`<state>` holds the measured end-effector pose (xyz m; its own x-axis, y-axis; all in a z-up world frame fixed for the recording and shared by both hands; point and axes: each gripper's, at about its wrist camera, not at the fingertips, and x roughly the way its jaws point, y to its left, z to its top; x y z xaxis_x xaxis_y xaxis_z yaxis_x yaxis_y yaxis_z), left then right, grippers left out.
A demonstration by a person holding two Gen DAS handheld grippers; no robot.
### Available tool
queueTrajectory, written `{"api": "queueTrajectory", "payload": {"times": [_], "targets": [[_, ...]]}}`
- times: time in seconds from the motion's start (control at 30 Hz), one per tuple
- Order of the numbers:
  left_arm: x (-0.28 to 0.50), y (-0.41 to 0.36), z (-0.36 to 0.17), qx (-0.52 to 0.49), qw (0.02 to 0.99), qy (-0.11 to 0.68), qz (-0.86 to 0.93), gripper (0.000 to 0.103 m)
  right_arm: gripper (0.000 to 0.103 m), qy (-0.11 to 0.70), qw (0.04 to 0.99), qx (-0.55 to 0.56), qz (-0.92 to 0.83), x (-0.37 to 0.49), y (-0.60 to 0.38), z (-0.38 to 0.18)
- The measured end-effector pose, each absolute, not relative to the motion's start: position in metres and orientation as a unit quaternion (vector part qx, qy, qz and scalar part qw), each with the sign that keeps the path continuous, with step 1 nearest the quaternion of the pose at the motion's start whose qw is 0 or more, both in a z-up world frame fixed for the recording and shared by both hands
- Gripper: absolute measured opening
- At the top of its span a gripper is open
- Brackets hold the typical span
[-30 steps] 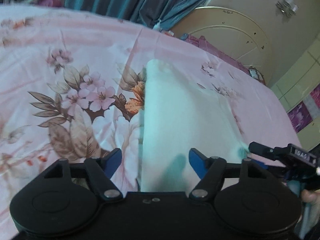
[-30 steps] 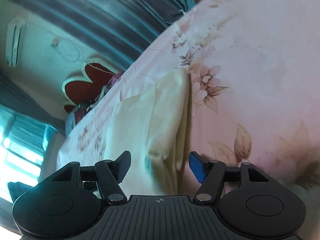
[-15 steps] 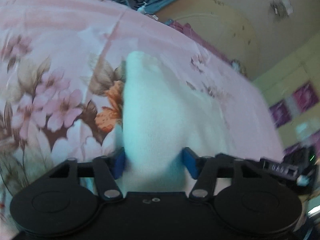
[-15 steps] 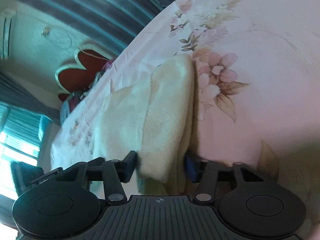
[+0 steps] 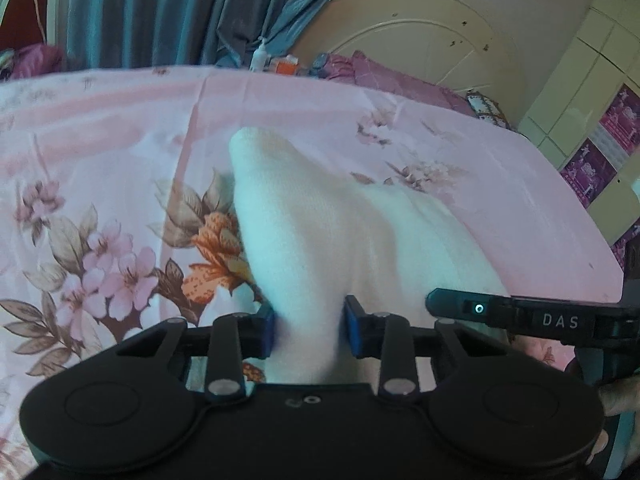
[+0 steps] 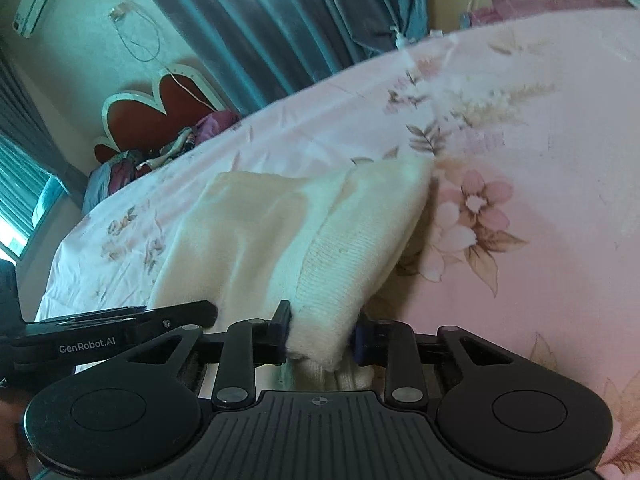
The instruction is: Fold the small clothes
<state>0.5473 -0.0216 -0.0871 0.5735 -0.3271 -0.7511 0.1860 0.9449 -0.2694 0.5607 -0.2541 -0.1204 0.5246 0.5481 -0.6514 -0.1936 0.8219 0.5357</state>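
Observation:
A small white knitted garment lies on the pink floral bedsheet, its near edge lifted and bunched. My left gripper has its jaws closing, and the blue pads press on the garment's near left corner. In the right wrist view the same garment looks cream. My right gripper is also closing, its pads pinching the ribbed near right corner. Each gripper shows at the edge of the other's view: the right gripper body and the left gripper body.
A cream headboard and purple pillows line the bed's far side, with small bottles and blue curtains behind. A tiled wardrobe stands at the right. A red heart-shaped headboard with piled clothes stands beyond the bed.
Both grippers went from wide open around the garment's near edge to pinching it. The near edge has come up off the sheet, and both views have rolled towards level.

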Motion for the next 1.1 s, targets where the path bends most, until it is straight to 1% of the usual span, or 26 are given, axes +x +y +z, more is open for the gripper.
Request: {"api": "queueTrajectory", "payload": {"times": [0.23, 0.4, 0.6, 0.9, 1.1], "targets": [[0.524, -0.007, -0.058, -0.068, 0.895, 0.412, -0.156, 0.032, 0.028, 0.410, 0.866, 0.179, 0.223, 0.541, -0.231, -0.085], [0.510, 0.024, -0.040, -0.074, 0.902, 0.396, -0.157, 0.032, 0.028, 0.396, 0.872, 0.172, 0.232, 0.529, -0.195, -0.060], [0.491, 0.078, -0.027, -0.079, 0.907, 0.386, -0.147, 0.032, 0.028, 0.391, 0.872, 0.156, 0.249, 0.519, -0.136, -0.046], [0.470, 0.176, -0.032, -0.106, 0.905, 0.393, -0.124, 0.032, 0.028, 0.400, 0.861, 0.139, 0.281, 0.516, -0.031, -0.050], [0.473, 0.234, -0.052, -0.133, 0.892, 0.415, -0.120, 0.032, 0.028, 0.418, 0.854, 0.143, 0.275, 0.521, 0.030, -0.078]]}}
